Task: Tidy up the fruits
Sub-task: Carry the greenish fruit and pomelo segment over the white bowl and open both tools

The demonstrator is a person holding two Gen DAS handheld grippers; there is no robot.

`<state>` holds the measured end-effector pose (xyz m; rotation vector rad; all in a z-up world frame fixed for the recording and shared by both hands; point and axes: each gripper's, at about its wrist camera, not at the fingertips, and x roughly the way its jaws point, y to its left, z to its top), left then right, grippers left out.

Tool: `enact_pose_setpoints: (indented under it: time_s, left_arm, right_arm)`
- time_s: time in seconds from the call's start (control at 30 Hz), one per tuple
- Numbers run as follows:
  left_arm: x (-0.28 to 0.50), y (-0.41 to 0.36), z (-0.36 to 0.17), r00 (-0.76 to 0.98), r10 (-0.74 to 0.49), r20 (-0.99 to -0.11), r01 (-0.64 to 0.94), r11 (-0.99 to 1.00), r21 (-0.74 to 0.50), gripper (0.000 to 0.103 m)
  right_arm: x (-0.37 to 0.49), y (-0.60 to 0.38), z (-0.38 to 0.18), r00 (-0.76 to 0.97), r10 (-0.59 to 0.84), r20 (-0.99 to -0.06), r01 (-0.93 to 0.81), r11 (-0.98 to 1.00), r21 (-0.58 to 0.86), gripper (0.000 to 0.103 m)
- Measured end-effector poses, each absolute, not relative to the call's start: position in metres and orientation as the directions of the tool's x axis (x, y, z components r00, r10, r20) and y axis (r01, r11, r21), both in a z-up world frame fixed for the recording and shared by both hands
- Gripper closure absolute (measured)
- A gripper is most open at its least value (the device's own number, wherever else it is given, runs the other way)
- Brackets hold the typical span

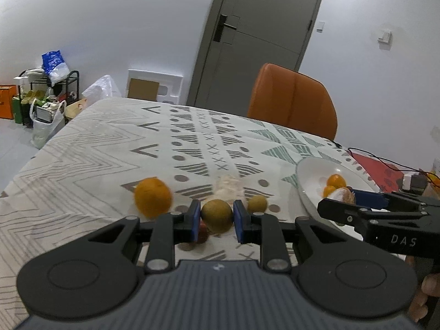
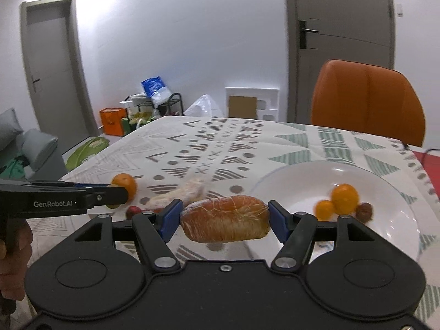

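Our right gripper (image 2: 225, 220) is clamped on a peeled orange chunk (image 2: 225, 222), pith-veined and glossy, carried just short of the plate rim. Our left gripper (image 1: 216, 217) pinches a small round greenish-brown fruit (image 1: 216, 216), matte-skinned, jaws nearly together.

On the white plate (image 2: 390, 236), smooth and shallow, at 2 o'clock from the chunk: two small oranges (image 2: 345, 196) and a brown wrinkled fruit (image 2: 364, 211).

Left on the patterned cloth (image 1: 96, 151): a whole orange (image 1: 153, 197) at 10 o'clock, a second greenish fruit (image 1: 257, 203), pale peel scraps (image 1: 229, 185), something small and red (image 2: 134, 209). We judge it roughly half done.
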<state>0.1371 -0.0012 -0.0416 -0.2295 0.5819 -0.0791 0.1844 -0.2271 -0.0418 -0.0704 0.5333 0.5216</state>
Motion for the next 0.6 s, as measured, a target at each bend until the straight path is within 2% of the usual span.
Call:
enact_pose_setpoints:
  time_s: [0.6]
  left_arm:
    - [0.152, -0.069, -0.035, 0.818, -0.206, -0.537, 0.125, 0.975, -0.183, 0.079]
  right_arm:
    - [0.182, -0.301, -0.052, 0.788, 0.385, -0.480, -0.371, 0.920, 0.130, 0.039]
